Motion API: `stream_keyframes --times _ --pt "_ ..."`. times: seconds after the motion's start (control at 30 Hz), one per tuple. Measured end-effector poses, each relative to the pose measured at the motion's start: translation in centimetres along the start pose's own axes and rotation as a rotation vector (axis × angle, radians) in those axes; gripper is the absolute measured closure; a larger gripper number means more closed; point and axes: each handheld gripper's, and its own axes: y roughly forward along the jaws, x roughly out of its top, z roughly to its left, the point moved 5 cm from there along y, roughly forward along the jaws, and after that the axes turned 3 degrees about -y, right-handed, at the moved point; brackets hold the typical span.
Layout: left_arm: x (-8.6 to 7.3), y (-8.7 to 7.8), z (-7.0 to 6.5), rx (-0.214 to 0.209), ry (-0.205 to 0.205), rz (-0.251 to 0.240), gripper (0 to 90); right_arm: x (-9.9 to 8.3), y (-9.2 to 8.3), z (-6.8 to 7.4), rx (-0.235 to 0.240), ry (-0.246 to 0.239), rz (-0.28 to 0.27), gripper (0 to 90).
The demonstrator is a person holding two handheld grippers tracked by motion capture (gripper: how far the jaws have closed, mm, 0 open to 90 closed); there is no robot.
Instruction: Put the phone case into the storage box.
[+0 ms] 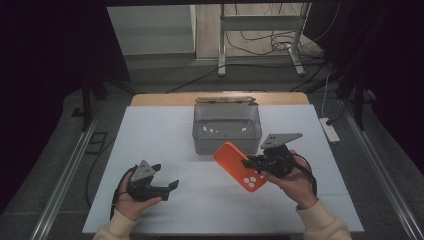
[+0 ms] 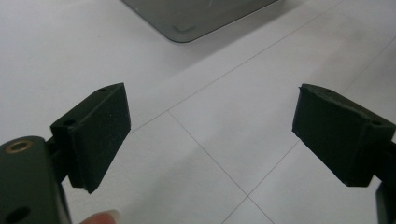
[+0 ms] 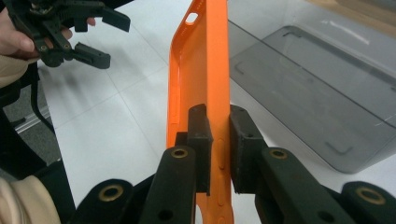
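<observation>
From the high view, the right gripper [image 1: 248, 163] holds an orange phone case [image 1: 240, 166] by one long edge, lifted off the white surface [image 1: 165, 135] and tilted, just in front of a clear grey plastic box [image 1: 227, 127] that sits at the middle of the far side. The left gripper [image 1: 172, 185] hangs low over the near left part of the surface, well apart from the case, its jaws spread with nothing in them. In the left gripper view, the two black pads [image 2: 100, 135] stand wide apart over bare white surface, and a corner of the box [image 2: 187, 18] shows at the top. In the right gripper view, the jaws are clenched on the case's [image 3: 205, 70] side wall, one pad inside the shell and one outside, with the case rising upright away from the camera; the box [image 3: 317, 102] lies just beside it on the right, and the left gripper [image 3: 93, 39] shows farther off at top left. As I judge it, the pick-up is done and the case is secure; what seems left is to carry it over the box's rim and let it go inside.
</observation>
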Motion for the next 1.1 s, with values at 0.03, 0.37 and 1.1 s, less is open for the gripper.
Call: stream_keyframes --times 0.03,0.37,1.1 --pt "0.0 0.0 0.0 -0.001 -0.001 0.001 11.4 0.1 0.0 0.0 -0.002 -0.005 -0.004 80.4" --pt "0.0 0.1 -0.1 -0.014 0.006 0.007 11.2 0.6 -0.2 -0.2 -0.027 0.003 -0.008 80.4" --pt "-0.1 0.1 0.2 0.008 0.005 0.008 11.4 1.3 -0.8 -1.2 -0.065 0.034 -0.048 80.4"
